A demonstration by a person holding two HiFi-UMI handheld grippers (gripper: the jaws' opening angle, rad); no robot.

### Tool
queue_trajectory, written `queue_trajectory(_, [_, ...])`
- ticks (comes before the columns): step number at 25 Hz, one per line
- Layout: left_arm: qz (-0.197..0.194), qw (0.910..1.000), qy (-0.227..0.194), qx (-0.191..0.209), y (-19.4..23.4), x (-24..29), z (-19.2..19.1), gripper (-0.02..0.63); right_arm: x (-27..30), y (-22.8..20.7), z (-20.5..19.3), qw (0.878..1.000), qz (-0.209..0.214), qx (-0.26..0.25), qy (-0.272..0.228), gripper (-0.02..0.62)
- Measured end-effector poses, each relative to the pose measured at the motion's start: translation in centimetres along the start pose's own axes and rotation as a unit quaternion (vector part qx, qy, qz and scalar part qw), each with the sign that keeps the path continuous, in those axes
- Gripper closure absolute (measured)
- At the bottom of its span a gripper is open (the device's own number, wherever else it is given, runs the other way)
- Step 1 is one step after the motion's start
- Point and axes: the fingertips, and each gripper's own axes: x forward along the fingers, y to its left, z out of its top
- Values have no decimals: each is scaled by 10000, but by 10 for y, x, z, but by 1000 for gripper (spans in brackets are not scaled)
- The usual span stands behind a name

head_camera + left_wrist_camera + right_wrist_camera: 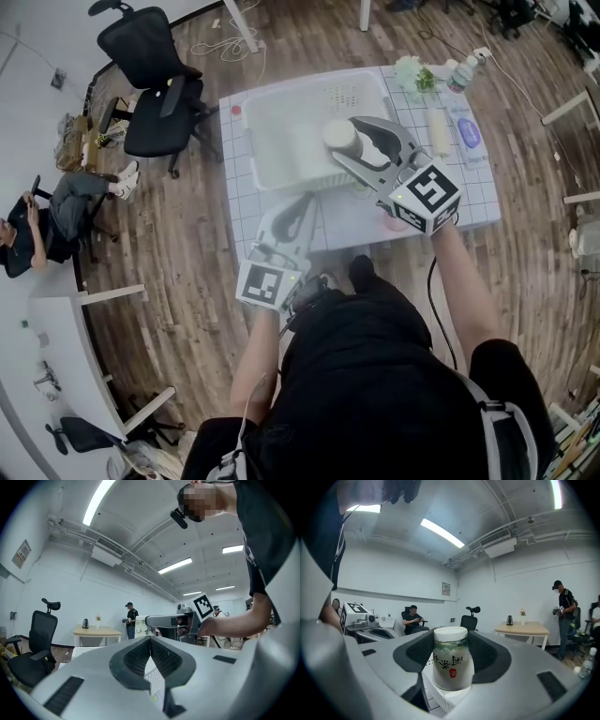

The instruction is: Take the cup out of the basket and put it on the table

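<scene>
While the right tongs (345,141) clamp the cup (339,134) by its sides, it stands upright between their pads over the 3 o'clock end of the white basket (281,141). From the right gripper view, the cup (451,660) fills the gap of those tongs (451,644): pale lid on top, a green band under it, dark characters and a small red seal on its front, with the basket's perforated wall (440,699) just below its base. That basket takes up the 10 o'clock part of the gridded worktop (478,187). At the basket's 6 o'clock, near the worktop's edge, the left tongs (302,204) hang apart from everything. In the left gripper view their tips (150,641) meet, with nothing held. A small bunch of flowers (412,73) and a bottle (461,73) stand at the worktop's 1 o'clock corner. Off the worktop at 10 o'clock stands a black office chair (150,66), and a seated person (37,225) is at 9 o'clock.
</scene>
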Motion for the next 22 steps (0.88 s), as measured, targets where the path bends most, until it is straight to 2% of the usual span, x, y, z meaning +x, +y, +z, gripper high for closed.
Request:
queue_trajectory(5, [-92,9998,25,155,-3,-10,-3,595,-25,29,-7,9999,5,35,-155,347])
queue_trajectory(11, [-142,9998,-118,-38,-15,-23,11,597,-52,56,-7,9989,-36,241,-392,347])
queue_trajectory(22, [-508,9987,-87,7,-41,-37,14,595,-89,96,-14,9982,-310,340,-387,347])
